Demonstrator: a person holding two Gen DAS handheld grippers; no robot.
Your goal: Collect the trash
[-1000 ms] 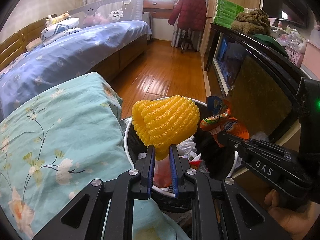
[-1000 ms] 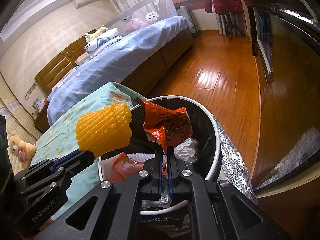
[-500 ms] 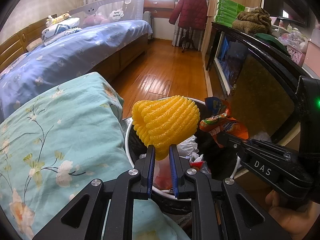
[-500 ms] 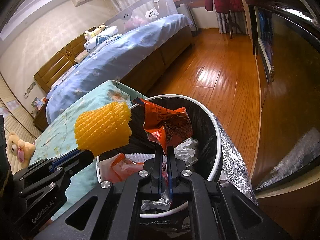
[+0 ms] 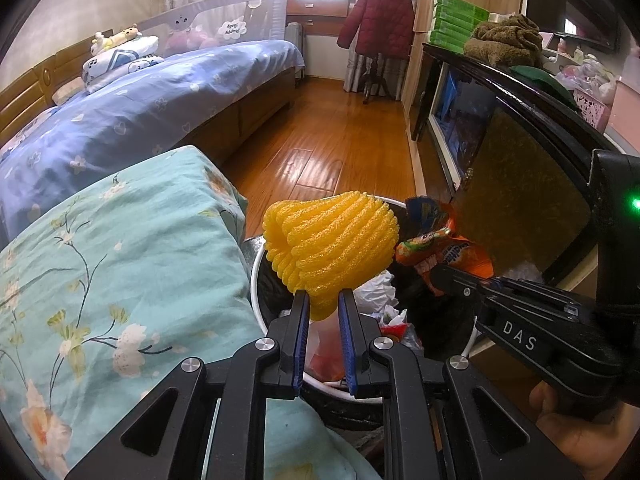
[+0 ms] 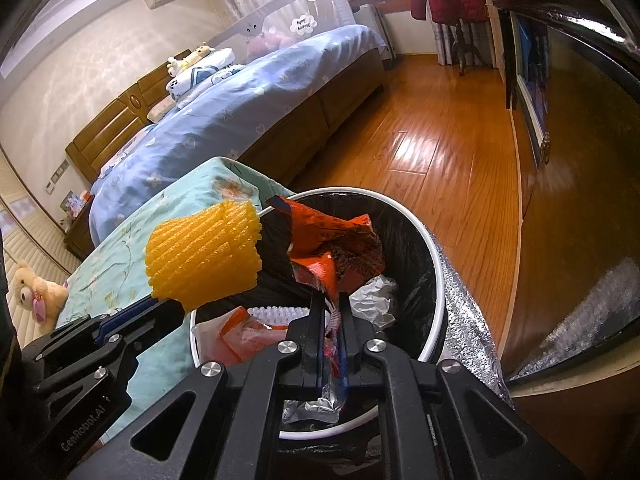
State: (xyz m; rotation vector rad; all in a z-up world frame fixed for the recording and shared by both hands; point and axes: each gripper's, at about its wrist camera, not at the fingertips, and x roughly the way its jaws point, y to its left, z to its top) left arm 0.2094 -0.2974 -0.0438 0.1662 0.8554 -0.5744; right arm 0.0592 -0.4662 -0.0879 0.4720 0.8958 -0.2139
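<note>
Ribbed yellow foam net point(image 5: 332, 248), crinkly glossy foil wrapper point(image 6: 340, 252), glossy wooden floor point(image 5: 340, 140).

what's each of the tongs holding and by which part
Left tongs pinch the yellow foam net by its narrow bottom end; right tongs clamp the orange snack wrapper at its lower edge.

1. Two grippers: the left gripper point(image 5: 323, 300) pinching one yellow foam net point(image 5: 332, 246), the right gripper point(image 6: 331, 304) clamped on one orange snack wrapper point(image 6: 340, 248).
2. One trash bin point(image 6: 434, 256), white-rimmed with a black liner.
3. One bed point(image 5: 160, 92) under a blue cover.
4. One teal floral quilt point(image 5: 100, 264).
5. One red coat point(image 5: 378, 20) on a stand.
6. One teddy bear point(image 6: 34, 292).
</note>
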